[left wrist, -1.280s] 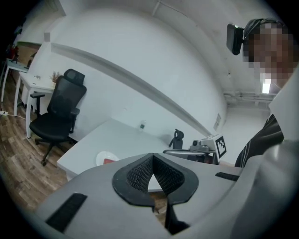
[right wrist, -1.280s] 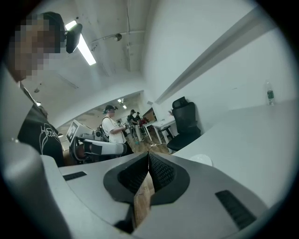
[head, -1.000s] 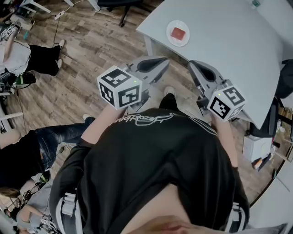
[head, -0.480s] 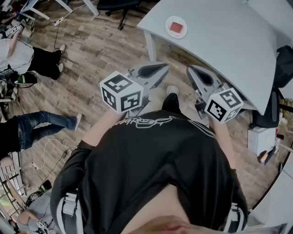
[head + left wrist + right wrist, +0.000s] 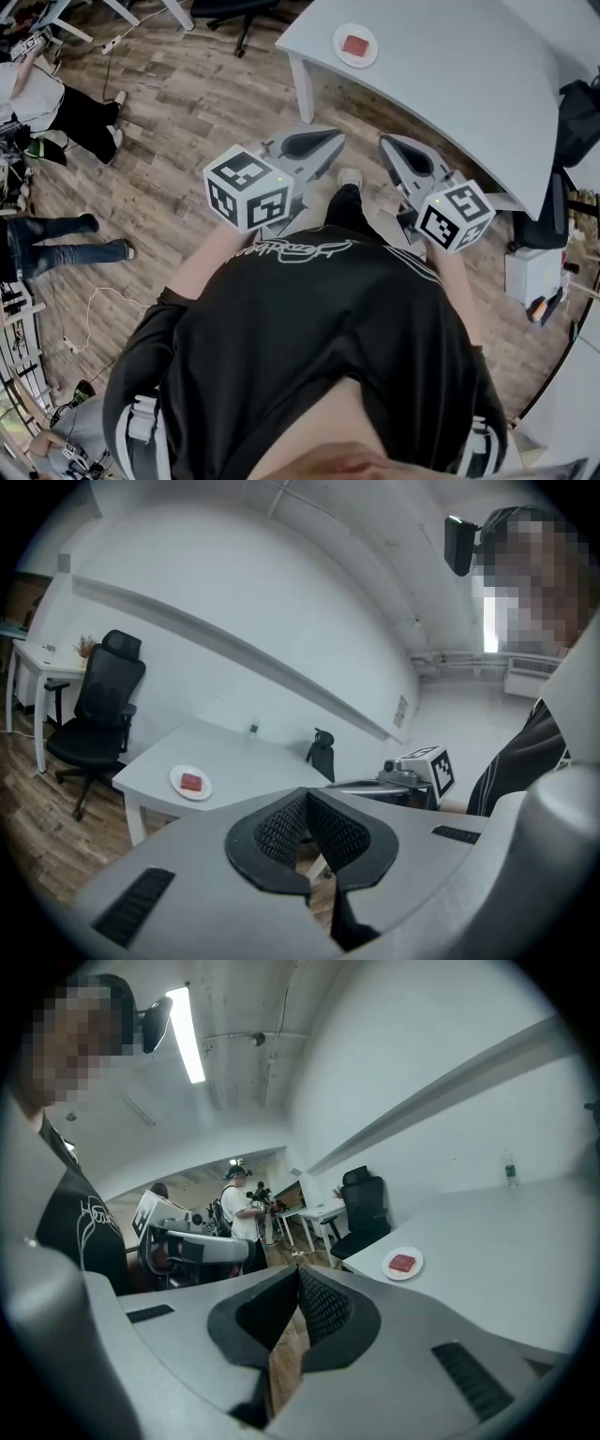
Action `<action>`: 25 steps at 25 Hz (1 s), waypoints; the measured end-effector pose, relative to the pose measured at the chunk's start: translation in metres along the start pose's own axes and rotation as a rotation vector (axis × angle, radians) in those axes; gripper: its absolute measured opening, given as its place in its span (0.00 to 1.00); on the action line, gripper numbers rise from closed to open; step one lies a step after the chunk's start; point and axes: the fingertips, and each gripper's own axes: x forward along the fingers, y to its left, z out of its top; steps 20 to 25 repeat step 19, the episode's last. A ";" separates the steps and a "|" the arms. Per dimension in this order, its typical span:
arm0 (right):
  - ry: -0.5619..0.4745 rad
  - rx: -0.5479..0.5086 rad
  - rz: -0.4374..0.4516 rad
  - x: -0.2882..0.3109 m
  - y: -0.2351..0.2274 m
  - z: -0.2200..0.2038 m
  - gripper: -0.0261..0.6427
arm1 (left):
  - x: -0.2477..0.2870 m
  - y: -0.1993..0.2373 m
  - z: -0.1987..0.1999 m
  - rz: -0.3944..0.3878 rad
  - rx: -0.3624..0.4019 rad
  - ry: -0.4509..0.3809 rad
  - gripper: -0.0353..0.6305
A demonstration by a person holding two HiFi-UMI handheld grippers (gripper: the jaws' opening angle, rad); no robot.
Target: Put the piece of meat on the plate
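A red piece of meat (image 5: 354,44) lies on a small white plate (image 5: 344,57) near the corner of the white table (image 5: 469,84). The left gripper view shows the same meat (image 5: 191,782) on the plate (image 5: 178,774), and the right gripper view shows the meat (image 5: 401,1263) and plate (image 5: 416,1258) too. My left gripper (image 5: 336,139) and right gripper (image 5: 385,142) are held side by side over the wooden floor, well short of the table. Both are shut with nothing between the jaws, as their own views of the left gripper (image 5: 306,795) and right gripper (image 5: 298,1270) confirm.
A black office chair (image 5: 98,705) stands by the table's corner. People (image 5: 47,94) and cables are on the floor at the left. A dark bag (image 5: 574,112) hangs at the table's right end. A small bottle (image 5: 507,1166) stands at the table's far side.
The table and plate have slid up and away in the head view while both grippers kept their places near my body. The people on the left have shifted.
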 end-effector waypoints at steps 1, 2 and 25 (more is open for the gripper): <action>0.004 -0.003 -0.002 -0.001 0.000 -0.001 0.05 | 0.000 -0.001 0.000 -0.004 0.000 -0.002 0.06; 0.007 -0.004 -0.005 -0.001 -0.001 -0.001 0.05 | 0.001 -0.001 -0.001 -0.007 -0.001 -0.002 0.06; 0.037 0.019 -0.020 0.005 -0.006 -0.015 0.05 | 0.004 0.011 -0.015 -0.009 -0.049 0.004 0.06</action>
